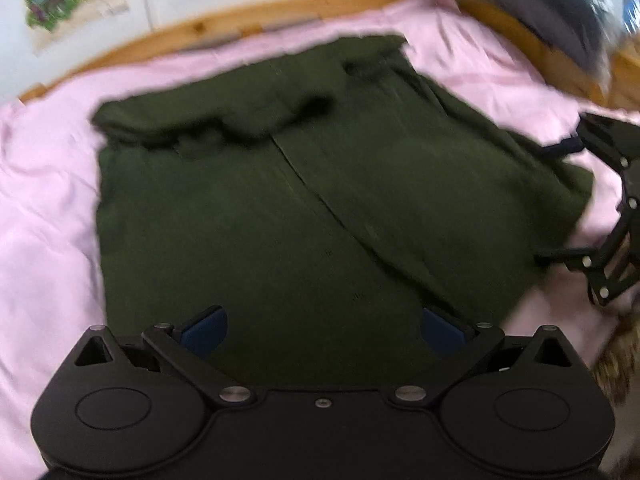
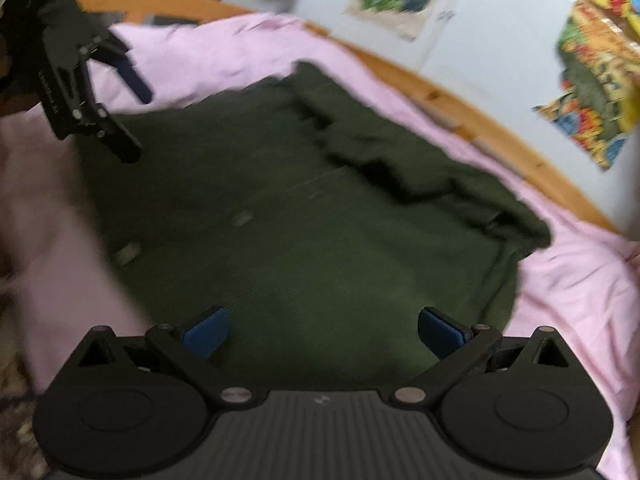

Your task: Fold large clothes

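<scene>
A dark green garment (image 1: 304,208) lies partly folded and roughly square on the pink bed sheet (image 1: 44,240); its far edge is bunched into a thick roll. It also fills the right wrist view (image 2: 304,240). My left gripper (image 1: 322,330) is open and empty, hovering over the garment's near edge. My right gripper (image 2: 322,330) is open and empty above the garment's near part. The right gripper shows at the right edge of the left wrist view (image 1: 548,202), open beside the garment's right edge. The left gripper shows at upper left of the right wrist view (image 2: 138,122), open above the garment.
A wooden bed frame (image 1: 224,26) curves along the far side of the sheet. Colourful posters (image 2: 592,92) hang on the white wall behind. A grey pillow (image 1: 560,12) sits at the far right corner. Patterned floor (image 1: 616,364) shows at the bed's near side.
</scene>
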Demonstrator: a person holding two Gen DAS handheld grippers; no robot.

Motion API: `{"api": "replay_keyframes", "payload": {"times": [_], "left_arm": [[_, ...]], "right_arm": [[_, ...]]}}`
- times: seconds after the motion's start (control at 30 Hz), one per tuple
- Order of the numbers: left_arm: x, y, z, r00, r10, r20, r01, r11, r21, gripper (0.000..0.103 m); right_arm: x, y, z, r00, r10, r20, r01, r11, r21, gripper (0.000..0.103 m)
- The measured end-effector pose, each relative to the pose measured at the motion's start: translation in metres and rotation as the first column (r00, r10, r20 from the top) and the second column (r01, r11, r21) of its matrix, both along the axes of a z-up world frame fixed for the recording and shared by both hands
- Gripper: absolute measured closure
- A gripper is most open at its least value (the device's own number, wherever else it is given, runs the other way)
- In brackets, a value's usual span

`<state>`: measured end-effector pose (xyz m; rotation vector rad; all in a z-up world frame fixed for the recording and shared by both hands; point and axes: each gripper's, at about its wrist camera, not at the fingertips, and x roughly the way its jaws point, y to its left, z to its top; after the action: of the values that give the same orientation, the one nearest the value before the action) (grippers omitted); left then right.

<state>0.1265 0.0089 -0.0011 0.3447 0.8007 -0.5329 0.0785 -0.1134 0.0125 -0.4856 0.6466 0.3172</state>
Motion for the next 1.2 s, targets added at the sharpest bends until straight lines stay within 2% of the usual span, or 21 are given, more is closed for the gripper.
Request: {"api": "replay_keyframes", "payload": {"times": [0.2,0.37,0.47,0.57,0.7,0.8,0.83,0.9,1.07,1.2], "left_arm": [[-0.014,0.002,-0.022,0.995,-0.064,-0.079,0.069,0.995,0.067,0.001],[-0.009,0.006,-0.024,0.997,-0.056,-0.060,0.062,0.993,0.103,0.001],[-0.004,0.011,-0.021,0.996,-0.022,-0.084,0.029,0.997,0.075,0.001],[-0.002,0.013,-0.019,0.996,-0.015,-0.087,0.020,0.998,0.057,0.001],[-0.005,0.009,-0.016,0.998,-0.027,-0.061,0.031,0.997,0.068,0.001],[-0.003,0.008,-0.016,0.999,-0.029,-0.031,0.032,0.994,0.107,0.001],[-0.001,0.008,-0.015,1.000,-0.021,-0.022,0.024,0.992,0.121,0.002],[0.005,0.008,-0.015,1.000,-0.003,-0.023,0.006,0.992,0.129,0.003],[0.009,0.014,-0.016,0.999,-0.002,-0.054,0.008,0.993,0.119,0.004],[-0.001,0.010,-0.024,0.998,-0.057,0.016,0.051,0.970,0.238,0.002]], "right_arm": [[-0.007,0.020,-0.020,0.998,0.003,-0.056,-0.003,1.000,-0.004,0.000],[0.005,0.022,-0.024,0.999,-0.008,-0.033,0.007,0.999,-0.031,0.000],[0.022,0.019,-0.017,0.999,-0.031,-0.031,0.031,1.000,0.005,0.000],[0.046,0.008,-0.007,0.995,-0.089,-0.054,0.094,0.991,0.095,0.000],[0.075,-0.016,0.005,0.976,-0.167,-0.140,0.199,0.944,0.263,0.000],[0.095,-0.038,0.008,0.946,-0.223,-0.235,0.301,0.871,0.389,0.000],[0.101,-0.045,0.007,0.937,-0.233,-0.261,0.327,0.847,0.419,0.000],[0.107,-0.052,0.005,0.929,-0.243,-0.281,0.349,0.830,0.436,0.000],[0.102,-0.042,0.004,0.937,-0.233,-0.259,0.324,0.859,0.397,0.000],[0.091,-0.037,0.003,0.940,-0.230,-0.253,0.316,0.867,0.385,0.000]]}}
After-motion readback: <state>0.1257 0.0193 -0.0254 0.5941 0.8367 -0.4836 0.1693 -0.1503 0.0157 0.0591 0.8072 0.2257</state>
